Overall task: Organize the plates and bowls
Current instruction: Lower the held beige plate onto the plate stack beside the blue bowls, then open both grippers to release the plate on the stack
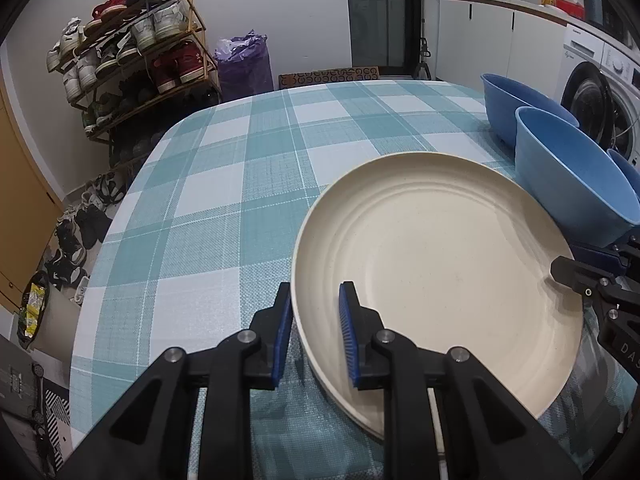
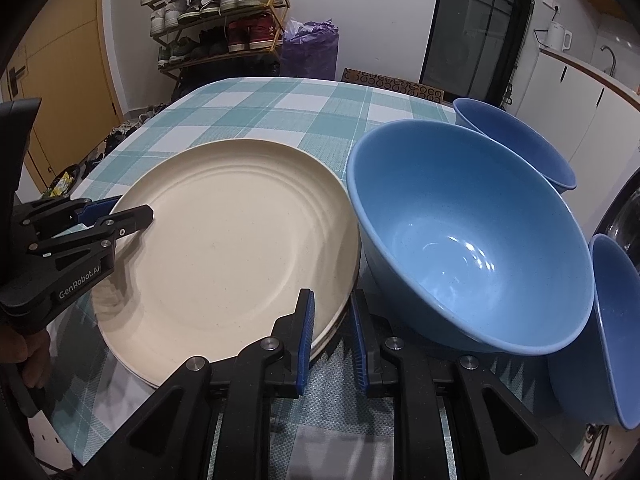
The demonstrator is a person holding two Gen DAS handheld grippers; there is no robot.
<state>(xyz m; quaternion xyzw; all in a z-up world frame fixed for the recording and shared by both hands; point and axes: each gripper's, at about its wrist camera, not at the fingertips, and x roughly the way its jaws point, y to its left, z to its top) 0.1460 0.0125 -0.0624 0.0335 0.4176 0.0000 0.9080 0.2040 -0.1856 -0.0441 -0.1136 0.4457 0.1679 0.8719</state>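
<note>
Both grippers were black plastic frames with round silver bolts at the joints. The left gripper had ribbed blue pads on its fingers, and so did the right gripper. White lettering, "GenRobot.AI", ran along the left one's side.

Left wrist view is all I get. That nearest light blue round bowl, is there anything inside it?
Observer: No, the light blue round bowl is empty inside.
Operator: How many blue bowls are there in all?
Observer: Three. A third blue bowl sits just right of the nearest one.
Operator: Where is the right gripper?
Observer: The right gripper is at the near edge of the stack of cream round plates, with the rim between its jaws.
</note>
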